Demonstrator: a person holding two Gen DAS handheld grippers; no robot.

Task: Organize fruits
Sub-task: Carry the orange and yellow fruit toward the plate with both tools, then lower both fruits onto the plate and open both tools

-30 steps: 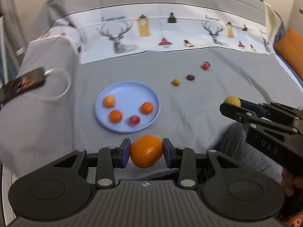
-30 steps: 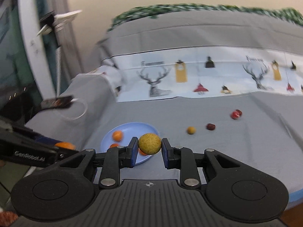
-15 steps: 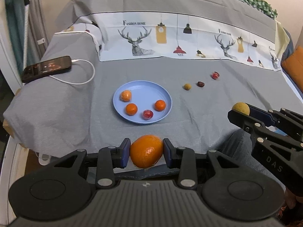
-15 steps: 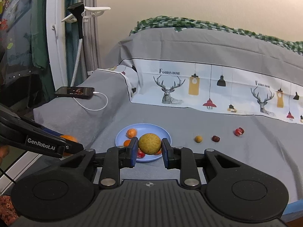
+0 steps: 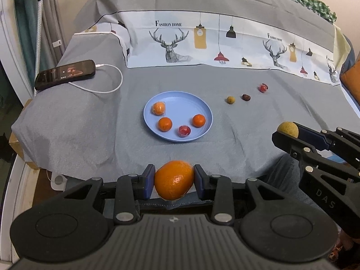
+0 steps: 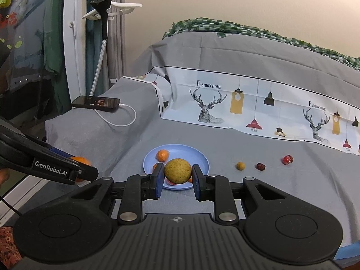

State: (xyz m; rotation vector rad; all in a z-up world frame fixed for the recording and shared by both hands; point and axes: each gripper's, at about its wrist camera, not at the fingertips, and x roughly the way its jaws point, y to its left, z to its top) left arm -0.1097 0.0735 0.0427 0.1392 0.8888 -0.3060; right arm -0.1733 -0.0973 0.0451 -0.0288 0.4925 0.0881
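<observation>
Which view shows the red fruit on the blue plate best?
The left wrist view: the red fruit lies fully clear on the blue plate. In the right wrist view only a sliver of it shows, hidden behind the yellow-green fruit held in that gripper's fingers.

The plate (image 5: 208,121) is pale blue, the bedspread (image 5: 90,130) plain grey, its folded band (image 5: 247,45) white with deer and lamp prints; the held orange (image 5: 173,179) is bright orange, the round fruit (image 6: 177,171) speckled yellow-green.

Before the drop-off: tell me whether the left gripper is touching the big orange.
Touching. In the left wrist view, the left gripper has both blue pads pressed against the sides of the big orange, holding it clear of the bed.
</observation>
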